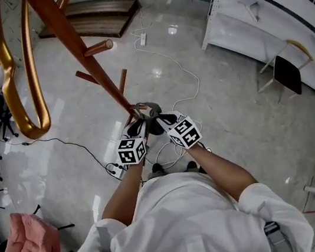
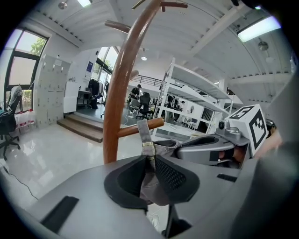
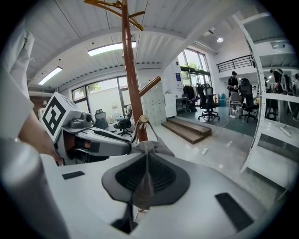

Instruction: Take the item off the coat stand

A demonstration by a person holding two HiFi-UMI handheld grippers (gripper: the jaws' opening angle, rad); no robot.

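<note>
A grey cloth item with a strap and metal buckle hangs from a low peg of the brown wooden coat stand. My left gripper is shut on the bunched cloth just below the buckle. My right gripper is shut on a fold of the same cloth from the other side. The two grippers face each other closely at the peg. Each shows in the other's view: the right gripper and the left gripper.
A curved golden bar hangs at the upper left. White shelving stands at the right, wooden steps behind the stand. Cables and a power strip lie on the floor. A pink cloth is at the lower left.
</note>
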